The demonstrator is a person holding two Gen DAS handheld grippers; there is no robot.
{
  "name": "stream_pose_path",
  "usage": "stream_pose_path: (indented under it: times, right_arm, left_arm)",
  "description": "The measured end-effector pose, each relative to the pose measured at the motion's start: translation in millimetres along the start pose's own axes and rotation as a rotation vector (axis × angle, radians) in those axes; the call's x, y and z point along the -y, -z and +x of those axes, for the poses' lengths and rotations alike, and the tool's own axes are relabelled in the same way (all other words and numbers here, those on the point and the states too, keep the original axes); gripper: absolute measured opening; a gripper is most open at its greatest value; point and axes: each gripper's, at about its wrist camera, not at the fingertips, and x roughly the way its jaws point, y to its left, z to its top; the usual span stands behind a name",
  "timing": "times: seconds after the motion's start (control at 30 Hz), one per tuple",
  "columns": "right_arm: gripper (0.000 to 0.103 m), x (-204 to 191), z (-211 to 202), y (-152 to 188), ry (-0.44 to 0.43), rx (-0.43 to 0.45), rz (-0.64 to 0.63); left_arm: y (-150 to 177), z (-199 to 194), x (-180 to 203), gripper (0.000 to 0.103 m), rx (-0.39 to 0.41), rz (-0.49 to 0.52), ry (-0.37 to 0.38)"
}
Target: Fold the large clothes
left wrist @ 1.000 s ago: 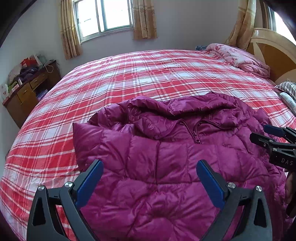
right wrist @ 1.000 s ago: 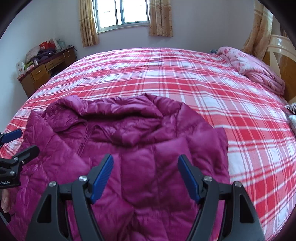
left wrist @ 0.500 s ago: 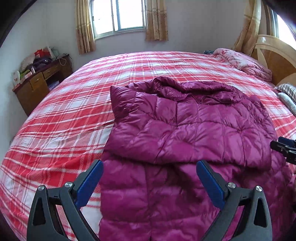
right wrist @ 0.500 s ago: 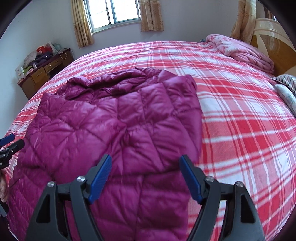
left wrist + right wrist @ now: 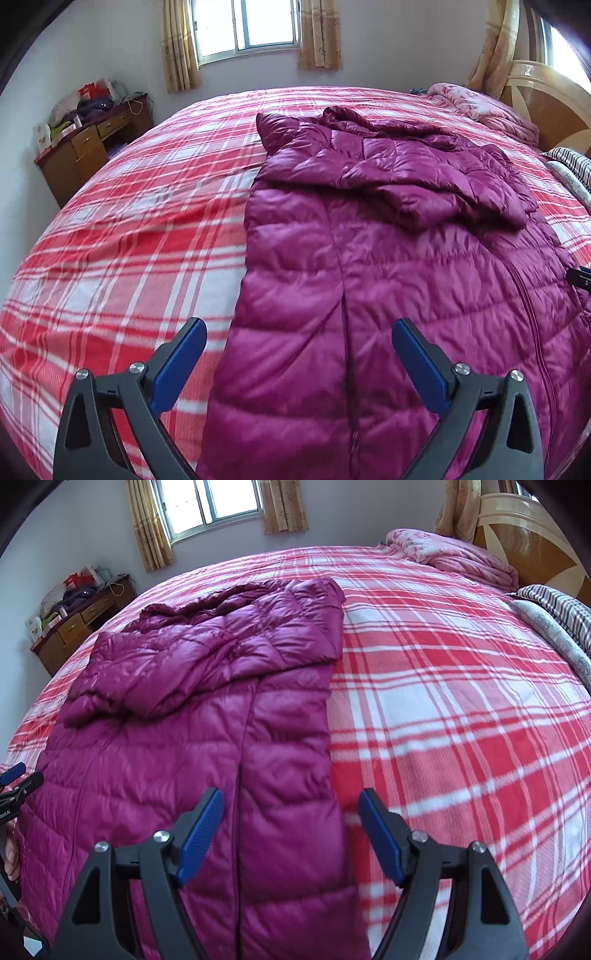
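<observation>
Left wrist view: your left gripper (image 5: 299, 350) hangs over the near left edge of the jacket (image 5: 388, 266), jaws spread wide, blue pads touching nothing, one finger over the plaid bedspread (image 5: 129, 229) and the other over the quilting. Right wrist view mirrors it: your right gripper (image 5: 291, 821) stands equally wide and empty, straddling the jacket's right edge, one pad over purple fabric, the other over the bedspread (image 5: 461, 709).

Nothing is held on either side. The jacket (image 5: 184, 720) lies flat in the middle of the bed, collar toward the window (image 5: 245, 26), with both sleeves (image 5: 388, 177) crossed in over the chest. That narrows the body into a long strip, which is likely why each gripper sits at a lower side edge: the hem looks like the next thing to lift, brought up toward the collar.

A pink quilt (image 5: 458, 559) is bunched by the headboard (image 5: 532, 535), well apart from the work, and a cluttered desk (image 5: 92, 140) stands by the far wall.
</observation>
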Motion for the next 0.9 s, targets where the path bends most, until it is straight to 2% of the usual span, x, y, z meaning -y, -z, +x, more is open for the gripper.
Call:
stream_pose_path:
  times: [0.4, 0.67, 0.9]
  right_arm:
    - [0.079, 4.4, -33.1, 49.4, 0.026, -0.007, -0.023]
    - [0.079, 5.4, -50.4, 79.0, 0.025, -0.021, -0.035]
    - [0.079, 9.9, -64.3, 102.2, 0.018, -0.039, -0.029]
  left_arm:
    - [53.0, -36.3, -22.2, 0.101, -0.013, -0.013, 0.001]
    - [82.8, -48.0, -31.5, 0.101, -0.046, -0.046, 0.042]
    - [105.0, -63.5, -33.4, 0.101, -0.027, -0.034, 0.050]
